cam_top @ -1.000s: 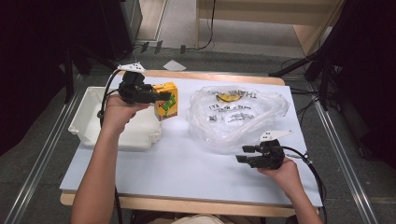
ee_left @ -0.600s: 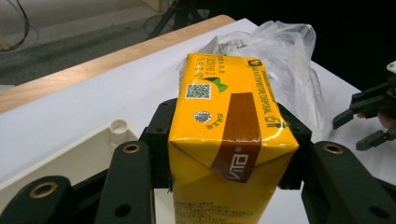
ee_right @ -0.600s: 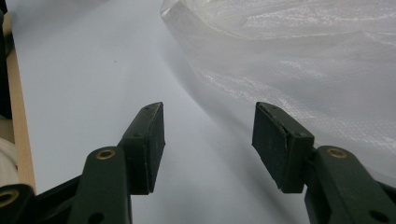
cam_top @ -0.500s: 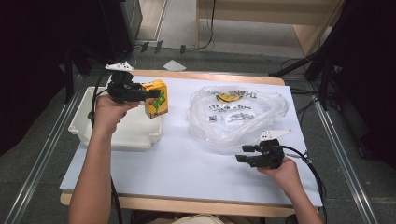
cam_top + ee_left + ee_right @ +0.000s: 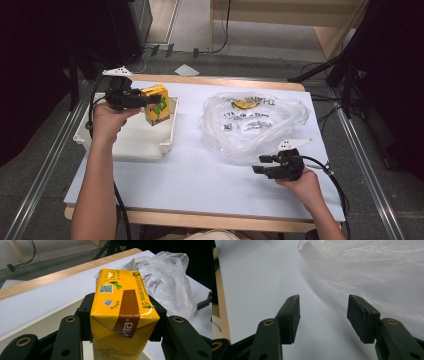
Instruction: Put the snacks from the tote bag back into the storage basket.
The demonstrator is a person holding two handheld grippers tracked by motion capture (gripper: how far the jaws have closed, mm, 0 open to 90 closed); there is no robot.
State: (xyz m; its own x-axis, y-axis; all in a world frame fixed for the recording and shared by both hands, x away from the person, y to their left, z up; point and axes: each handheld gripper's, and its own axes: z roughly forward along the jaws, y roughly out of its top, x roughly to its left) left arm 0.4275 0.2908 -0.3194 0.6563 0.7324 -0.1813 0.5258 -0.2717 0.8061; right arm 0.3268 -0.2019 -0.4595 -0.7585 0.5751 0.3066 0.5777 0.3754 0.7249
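the left gripper had its jaws clamped on both sides of a yellow drink carton, holding it upright over the right end of the white tray, though the carton's base was cut off in the left gripper view and whether it touched the tray could not be told. the right gripper rested with its jaws apart and nothing between them, low over the white table just beside the clear plastic bag, whose print was too blurred to read
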